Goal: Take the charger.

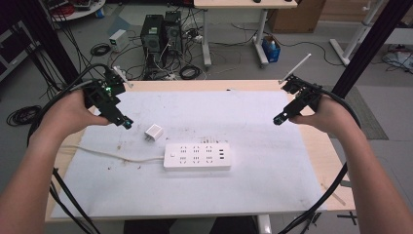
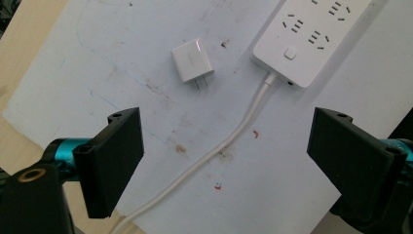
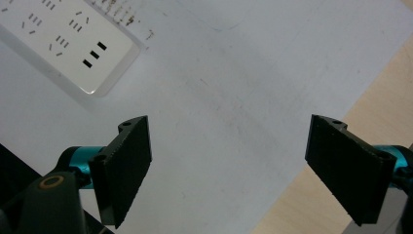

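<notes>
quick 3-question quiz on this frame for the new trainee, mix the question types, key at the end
1. True or false: the plug adapter is already plugged into the power strip.
2. Which gripper is nearer the plug adapter? A) left gripper B) right gripper C) both equally near
3. Fill in: the power strip's white cord runs off toward the ___ edge of the table in the high view.

Key
1. False. It lies loose on the white mat, just beside the strip's left end, prongs bare.
2. A. Both grippers hover open and hold nothing.
3. Left.
</notes>
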A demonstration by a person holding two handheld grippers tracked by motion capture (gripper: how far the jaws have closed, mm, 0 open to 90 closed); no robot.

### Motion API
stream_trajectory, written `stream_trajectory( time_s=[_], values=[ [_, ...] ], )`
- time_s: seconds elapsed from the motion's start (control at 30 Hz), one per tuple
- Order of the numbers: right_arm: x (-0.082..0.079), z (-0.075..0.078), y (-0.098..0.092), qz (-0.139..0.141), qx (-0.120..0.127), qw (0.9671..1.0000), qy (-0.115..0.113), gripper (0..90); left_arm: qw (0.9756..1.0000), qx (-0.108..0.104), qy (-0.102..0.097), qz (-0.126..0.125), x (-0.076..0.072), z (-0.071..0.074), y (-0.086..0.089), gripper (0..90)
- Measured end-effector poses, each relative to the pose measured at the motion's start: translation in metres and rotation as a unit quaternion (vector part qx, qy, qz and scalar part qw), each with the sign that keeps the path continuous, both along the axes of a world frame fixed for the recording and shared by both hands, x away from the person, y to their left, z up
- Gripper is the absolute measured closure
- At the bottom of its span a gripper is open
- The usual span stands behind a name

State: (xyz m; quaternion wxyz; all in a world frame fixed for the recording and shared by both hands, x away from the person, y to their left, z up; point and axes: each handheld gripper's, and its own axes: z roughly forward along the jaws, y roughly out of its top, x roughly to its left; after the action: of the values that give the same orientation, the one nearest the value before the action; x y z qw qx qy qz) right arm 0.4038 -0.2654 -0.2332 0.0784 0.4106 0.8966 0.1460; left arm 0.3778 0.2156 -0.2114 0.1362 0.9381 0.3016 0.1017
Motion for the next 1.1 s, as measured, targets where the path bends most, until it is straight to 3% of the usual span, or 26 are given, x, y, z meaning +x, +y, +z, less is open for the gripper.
stream_trajectory(
  time_s=[0.3, 0.57, 0.77, 0.93, 1.1],
  values=[
    [0.000, 0.000, -0.004, -0.005, 0.001, 0.9999, -0.009, 16.3, 0.9999, 0.003, -0.005, 0.014, 0.005, -0.009, -0.004, 13.3],
    [0.003, -0.003, -0.002, -0.006, 0.004, 0.9998, -0.016, 12.5, 0.9988, -0.006, -0.013, 0.046, 0.015, -0.025, -0.010, 13.3],
    [0.006, -0.007, -0.001, -0.002, 0.005, 0.9999, -0.010, 12.4, 0.9968, -0.016, -0.010, 0.078, 0.026, -0.042, -0.017, 13.3],
    [0.008, -0.009, 0.000, -0.003, -0.001, 1.0000, -0.006, 12.4, 0.9949, -0.017, 0.008, 0.099, 0.039, -0.061, -0.022, 13.3],
    [0.010, -0.012, -0.002, -0.004, -0.003, 1.0000, -0.005, 12.4, 0.9901, -0.022, 0.023, 0.137, 0.050, -0.080, -0.030, 13.3]
  ],
)
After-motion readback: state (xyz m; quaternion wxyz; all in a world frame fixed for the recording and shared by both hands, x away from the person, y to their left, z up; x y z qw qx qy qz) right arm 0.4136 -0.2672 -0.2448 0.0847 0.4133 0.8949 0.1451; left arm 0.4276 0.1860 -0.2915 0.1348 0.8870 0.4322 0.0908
